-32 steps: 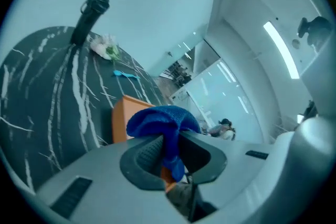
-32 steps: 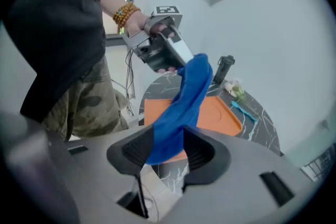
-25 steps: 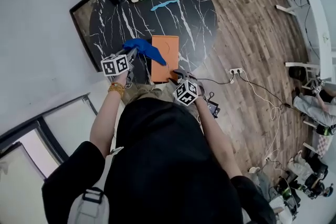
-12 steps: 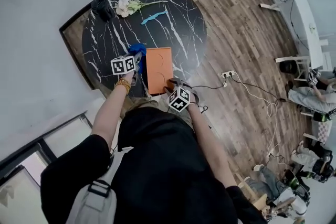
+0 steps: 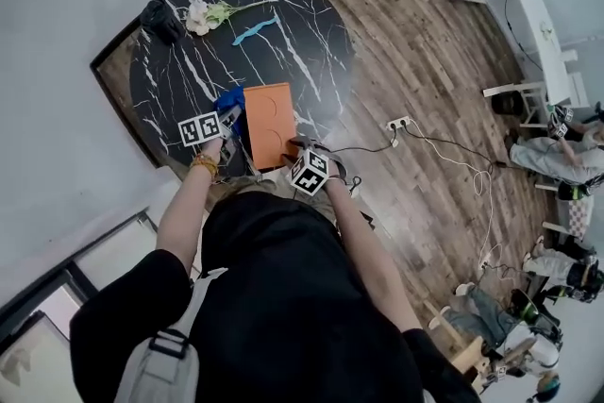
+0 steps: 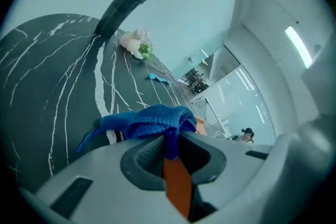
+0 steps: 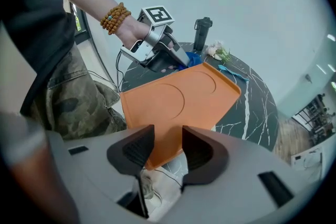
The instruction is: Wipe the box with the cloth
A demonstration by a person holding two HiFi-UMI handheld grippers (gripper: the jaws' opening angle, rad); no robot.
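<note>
Left gripper view is showing the left tool (image 6: 169, 152) clenching the blue cloth (image 6: 152, 120). The right tool (image 7: 167, 152) is grasping a corner of the orange box (image 7: 178, 99).

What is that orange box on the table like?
The orange box is flat and rectangular, plastic-looking, with a low raised rim and two shallow circles pressed into its top. It lies face up at the near edge of the round black marble table. The right gripper has its jaws closed on the near corner, and the blue cloth in the left gripper meets its far left edge.
</note>
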